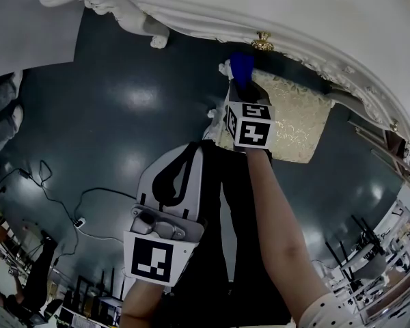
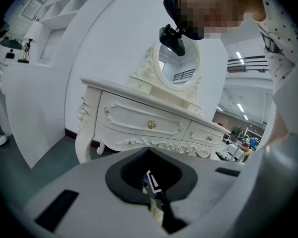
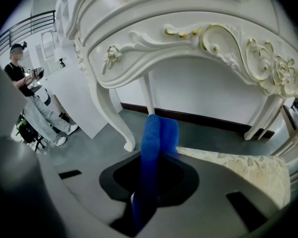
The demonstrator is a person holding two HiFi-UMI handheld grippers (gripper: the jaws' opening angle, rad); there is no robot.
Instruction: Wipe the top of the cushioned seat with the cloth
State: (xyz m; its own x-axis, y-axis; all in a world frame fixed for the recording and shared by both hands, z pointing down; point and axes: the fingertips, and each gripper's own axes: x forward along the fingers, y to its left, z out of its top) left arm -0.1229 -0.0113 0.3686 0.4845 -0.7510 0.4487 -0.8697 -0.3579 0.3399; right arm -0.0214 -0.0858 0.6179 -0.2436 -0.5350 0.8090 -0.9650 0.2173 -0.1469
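The cushioned seat has a cream floral top and stands under the white dressing table. My right gripper hangs over the seat's left edge, shut on a blue cloth. In the right gripper view the cloth sticks up out of the jaws of the right gripper, with the seat just beyond at the right. My left gripper is held back near the person's body, away from the seat. In its own view the left gripper looks shut and holds nothing.
The dressing table's curved legs and carved apron stand close over the seat. A white panel leans at the left. A cable trails over the dark floor. A person stands at the far left.
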